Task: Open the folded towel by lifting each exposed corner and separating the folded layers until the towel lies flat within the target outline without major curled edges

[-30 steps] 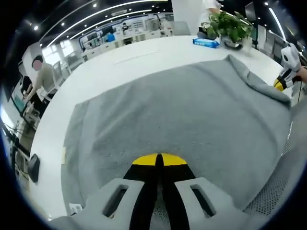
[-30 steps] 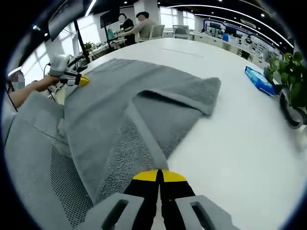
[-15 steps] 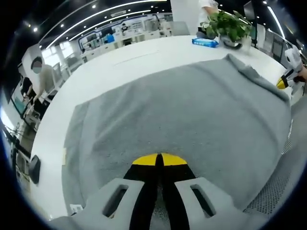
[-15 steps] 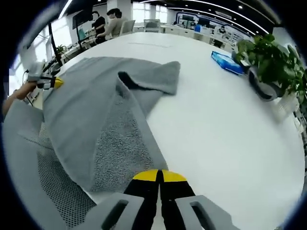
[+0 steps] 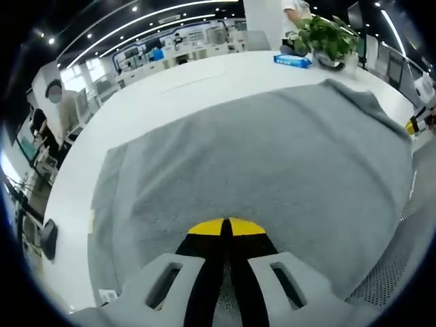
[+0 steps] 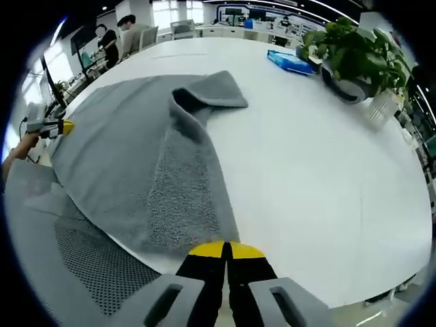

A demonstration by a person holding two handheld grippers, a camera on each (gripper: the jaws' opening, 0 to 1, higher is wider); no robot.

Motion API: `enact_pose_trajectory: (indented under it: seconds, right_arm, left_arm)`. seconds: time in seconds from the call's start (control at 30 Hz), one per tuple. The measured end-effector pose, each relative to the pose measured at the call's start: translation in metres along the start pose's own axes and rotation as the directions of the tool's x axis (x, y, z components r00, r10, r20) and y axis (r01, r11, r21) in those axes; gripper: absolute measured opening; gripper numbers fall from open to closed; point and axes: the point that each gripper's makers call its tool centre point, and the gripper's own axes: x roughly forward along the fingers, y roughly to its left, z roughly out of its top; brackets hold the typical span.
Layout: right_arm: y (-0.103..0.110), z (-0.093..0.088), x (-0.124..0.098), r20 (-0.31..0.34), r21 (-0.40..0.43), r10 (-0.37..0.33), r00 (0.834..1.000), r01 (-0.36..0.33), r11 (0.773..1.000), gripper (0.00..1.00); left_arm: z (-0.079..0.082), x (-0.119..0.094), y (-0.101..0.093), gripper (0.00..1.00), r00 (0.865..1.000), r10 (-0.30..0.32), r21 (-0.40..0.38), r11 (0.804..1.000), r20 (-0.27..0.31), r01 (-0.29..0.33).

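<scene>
The grey towel (image 5: 259, 157) lies spread over the white table (image 5: 170, 88) in the left gripper view. My left gripper (image 5: 226, 225) is shut on its near edge. In the right gripper view the towel (image 6: 129, 143) runs away to the left. A narrow strip (image 6: 187, 197) along its right side is turned over, and its far corner (image 6: 204, 95) is still folded back. My right gripper (image 6: 227, 246) is shut on the towel's near corner at the table's edge. Each gripper shows small in the other's view, the right gripper (image 5: 417, 126) and the left gripper (image 6: 51, 127).
A potted plant (image 6: 357, 51) and a blue packet (image 6: 289, 61) stand at the table's far side. A grey mesh chair (image 6: 88, 272) sits below the near table edge. People sit at desks (image 6: 129, 30) in the background.
My right gripper has drawn the towel's right side outward, so the folded flap has shrunk and more towel lies flat. The left gripper has kept still.
</scene>
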Motion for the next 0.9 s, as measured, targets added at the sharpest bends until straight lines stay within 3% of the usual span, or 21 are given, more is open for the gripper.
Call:
enact_pose_trajectory:
  seconds: [0.27,0.57,0.63,0.67,0.73,0.8,0.87,0.9]
  right_arm:
    - [-0.004,-0.017,-0.009,-0.018,0.053,-0.02,1.0,0.021,0.998,0.0]
    - [-0.005,-0.021,-0.011,-0.057,0.087,-0.011,0.998,0.016,0.996,0.0]
    - [-0.005,-0.021,-0.011,-0.062,0.061,-0.003,0.998,0.007,0.998,0.0]
    - [-0.002,-0.019,-0.013,-0.048,0.066,0.01,0.999,-0.007,0.998,0.0]
    - [0.005,-0.001,-0.016,0.046,0.102,0.054,0.998,-0.058,0.993,0.0]
    - [0.007,0.015,-0.019,0.104,0.091,0.055,0.993,-0.065,0.994,0.02]
    - [0.014,0.031,-0.02,0.145,0.034,0.065,0.987,-0.071,0.997,0.03]
    - [0.02,0.042,-0.02,0.17,0.009,0.069,0.983,-0.071,0.997,0.04]
  left_arm:
    - [0.001,0.0,-0.001,0.0,1.0,-0.003,0.001,1.0,-0.003,0.003]
    - [0.001,0.0,-0.001,0.0,1.0,-0.002,-0.003,1.0,0.001,0.002]
    - [0.001,0.001,0.0,0.0,1.0,-0.003,-0.007,1.0,0.003,0.003]
    - [0.001,0.001,0.001,0.0,1.0,-0.005,-0.011,1.0,0.003,0.005]
    - [0.001,0.001,0.001,0.01,1.0,-0.012,-0.015,1.0,0.001,0.012]
    - [0.001,0.0,0.002,0.02,1.0,-0.015,-0.044,0.999,-0.007,0.014]
    - [0.002,-0.003,0.001,0.07,1.0,-0.021,-0.075,0.997,-0.012,0.02]
    - [0.004,-0.006,-0.006,0.12,0.998,-0.056,-0.098,0.994,-0.002,0.056]
